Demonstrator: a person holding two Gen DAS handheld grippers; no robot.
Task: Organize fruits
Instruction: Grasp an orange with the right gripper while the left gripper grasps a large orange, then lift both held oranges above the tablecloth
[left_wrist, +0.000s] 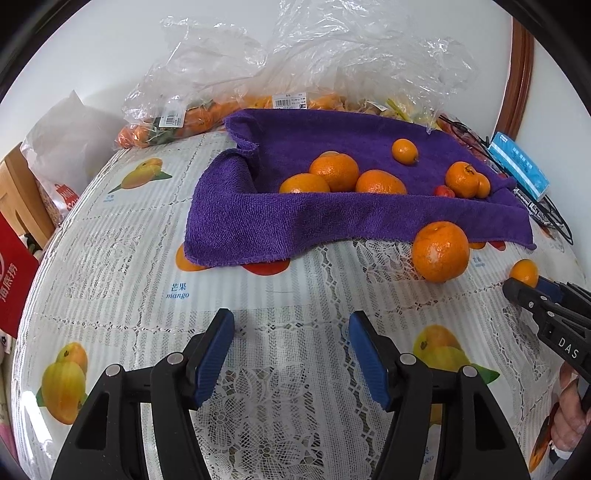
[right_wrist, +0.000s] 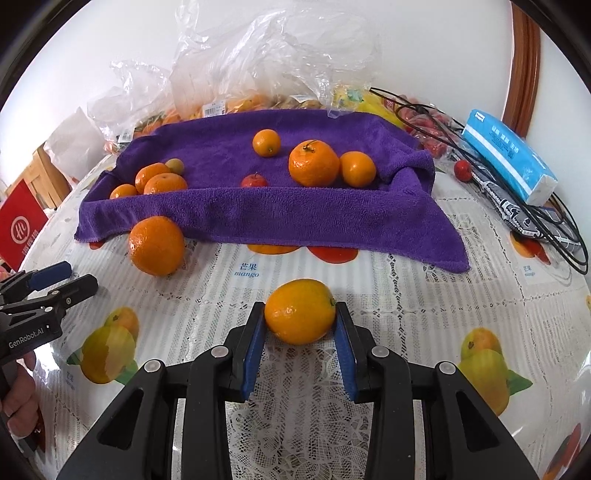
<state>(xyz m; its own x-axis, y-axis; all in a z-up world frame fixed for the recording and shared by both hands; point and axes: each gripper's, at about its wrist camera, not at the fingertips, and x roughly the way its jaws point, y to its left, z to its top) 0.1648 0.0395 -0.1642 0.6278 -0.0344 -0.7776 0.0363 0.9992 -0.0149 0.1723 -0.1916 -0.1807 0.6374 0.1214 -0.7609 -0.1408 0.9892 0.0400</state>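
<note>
While the right gripper (right_wrist: 300, 325) pinches a small orange (right_wrist: 300, 311) just above the tablecloth (right_wrist: 406, 306), the left gripper (left_wrist: 291, 354) hangs wide apart; a purple towel (right_wrist: 295, 214) cradles more oranges.

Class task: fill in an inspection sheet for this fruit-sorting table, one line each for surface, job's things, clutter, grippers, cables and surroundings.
Surface: round table with fruit-print lace tablecloth.
Job's things: purple towel holding several oranges, a kumquat and a small red fruit; one large orange sits on the cloth at the towel's edge.
Clutter: clear plastic bags of fruit behind the towel; blue tissue pack.
Grippers: right hand-held gripper is shut on a small orange; left hand-held gripper is open and holds nothing.
Cables: black cable looped beside the tissue pack.
Surroundings: white wall, wooden frame, red sign.
</note>
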